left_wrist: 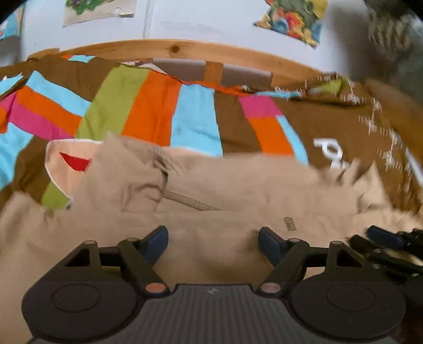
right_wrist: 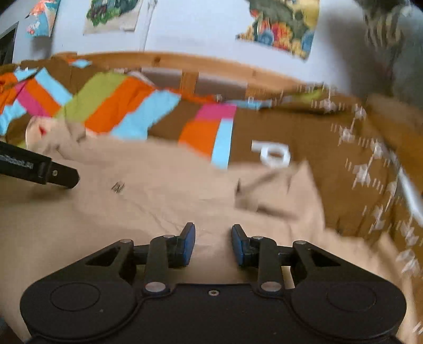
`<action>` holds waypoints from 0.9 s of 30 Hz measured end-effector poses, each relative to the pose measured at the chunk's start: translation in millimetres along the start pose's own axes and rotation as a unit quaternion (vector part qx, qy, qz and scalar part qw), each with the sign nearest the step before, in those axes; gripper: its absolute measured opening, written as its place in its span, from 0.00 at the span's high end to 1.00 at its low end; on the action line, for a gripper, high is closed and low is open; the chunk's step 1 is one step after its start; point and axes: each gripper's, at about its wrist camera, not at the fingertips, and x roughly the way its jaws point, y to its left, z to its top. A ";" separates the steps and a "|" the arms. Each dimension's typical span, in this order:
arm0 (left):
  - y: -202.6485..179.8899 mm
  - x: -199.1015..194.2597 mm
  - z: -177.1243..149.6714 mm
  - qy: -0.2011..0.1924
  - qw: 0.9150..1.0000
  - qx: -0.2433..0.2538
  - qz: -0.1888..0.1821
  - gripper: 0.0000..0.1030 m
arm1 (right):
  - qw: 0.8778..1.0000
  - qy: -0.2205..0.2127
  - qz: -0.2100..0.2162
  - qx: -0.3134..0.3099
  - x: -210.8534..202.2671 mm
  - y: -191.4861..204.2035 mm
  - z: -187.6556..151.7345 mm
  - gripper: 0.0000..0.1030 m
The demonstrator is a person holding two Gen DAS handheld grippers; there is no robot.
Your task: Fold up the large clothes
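The left gripper (left_wrist: 213,236) is wide open over the tan garment (left_wrist: 211,185), holding nothing. The right gripper (right_wrist: 213,239) is partly open, empty too. The garment lies crumpled across a striped bedspread (left_wrist: 148,111). Behind are a wooden bed frame (left_wrist: 171,49) and a white wall (left_wrist: 198,18) with pictures.
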 end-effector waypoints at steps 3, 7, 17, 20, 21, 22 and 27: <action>-13.0 4.7 -20.8 -0.027 0.998 0.055 0.017 0.15 | 0.999 -0.020 -0.012 -0.026 -1.1 10.7 -20.0 0.68; -12.4 11.3 -29.1 -0.038 0.998 0.051 0.010 0.11 | 1.000 -0.016 -0.006 -0.021 10.0 11.9 -19.8 0.68; 81.1 -57.5 1.8 -0.015 0.998 -0.061 0.010 0.10 | 0.992 -0.058 -0.085 0.068 -60.8 -57.0 -30.0 0.55; 108.5 -52.6 -15.6 -0.006 0.995 -0.085 0.061 0.10 | 0.987 -0.021 -0.114 0.107 -51.9 -76.4 -45.0 0.55; 113.8 -49.8 -21.9 -0.010 0.994 -0.087 0.069 0.10 | 0.987 -0.016 -0.108 0.118 -48.2 -80.2 -49.8 0.55; 118.3 -46.5 -29.7 -0.021 0.993 -0.086 0.073 0.10 | 0.987 -0.013 -0.105 0.119 -44.9 -80.8 -52.3 0.54; 123.1 -27.5 -43.3 -0.039 0.994 -0.080 0.067 0.04 | 0.988 -0.010 -0.103 0.111 -37.1 -76.8 -59.2 0.53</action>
